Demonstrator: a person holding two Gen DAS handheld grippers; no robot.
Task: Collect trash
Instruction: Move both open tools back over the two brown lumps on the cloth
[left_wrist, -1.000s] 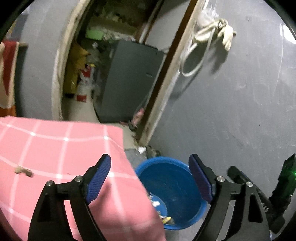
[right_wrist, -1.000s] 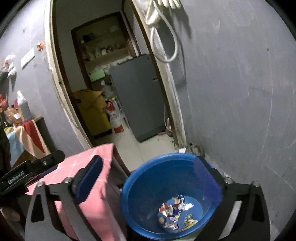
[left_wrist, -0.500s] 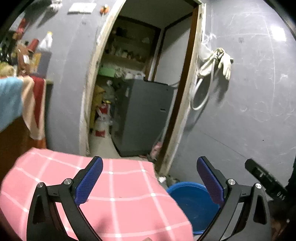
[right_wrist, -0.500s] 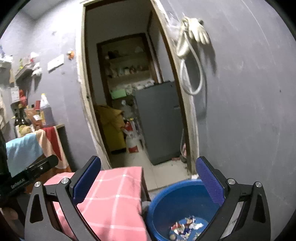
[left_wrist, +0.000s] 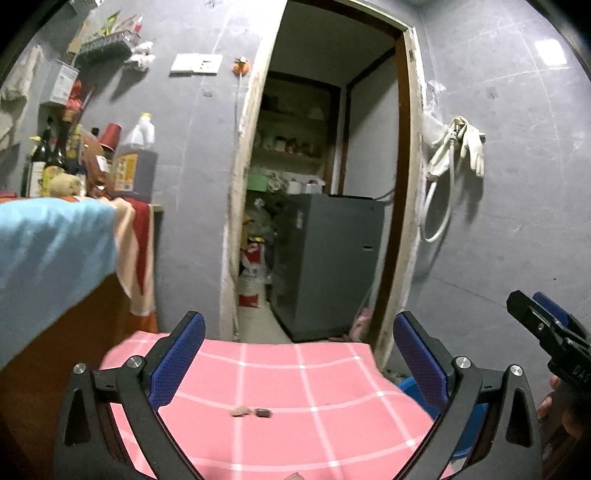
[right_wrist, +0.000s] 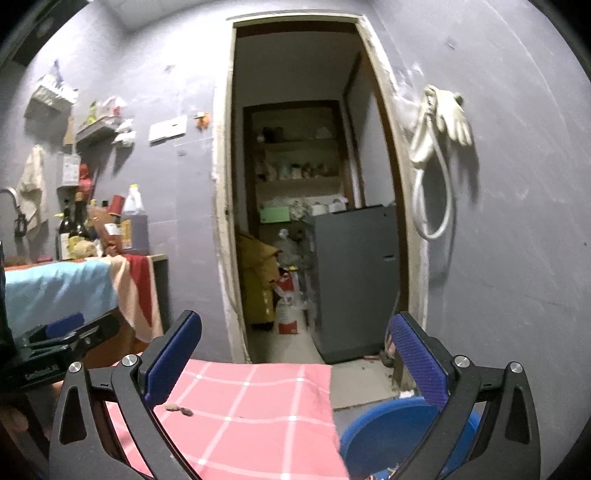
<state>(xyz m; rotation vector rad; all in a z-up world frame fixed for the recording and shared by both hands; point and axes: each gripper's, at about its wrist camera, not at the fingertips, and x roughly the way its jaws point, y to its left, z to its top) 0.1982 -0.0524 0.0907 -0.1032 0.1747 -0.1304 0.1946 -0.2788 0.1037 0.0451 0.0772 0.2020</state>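
A table under a pink checked cloth (left_wrist: 295, 387) lies below my left gripper (left_wrist: 299, 360), which stands open and empty. Two small scraps (left_wrist: 252, 412) lie on the cloth between its fingers and a little further off. In the right wrist view the same scraps (right_wrist: 179, 409) sit by the left finger of my right gripper (right_wrist: 295, 360), also open and empty. A blue basin (right_wrist: 388, 432) stands on the floor right of the table, with bits of trash (right_wrist: 391, 472) at its bottom. From the left wrist only the basin's rim (left_wrist: 408, 387) shows.
Straight ahead is an open doorway with a grey cabinet (right_wrist: 354, 280) and bags behind it. On the left a counter holds bottles (left_wrist: 55, 162) and draped towels (left_wrist: 55, 236). A white hose and gloves (right_wrist: 439, 140) hang on the grey wall at the right.
Both cameras have risen and tilted up from the basin toward the doorway. The left jaws have spread wider. The basin has slipped to the lower edge, and more of the pink cloth shows.
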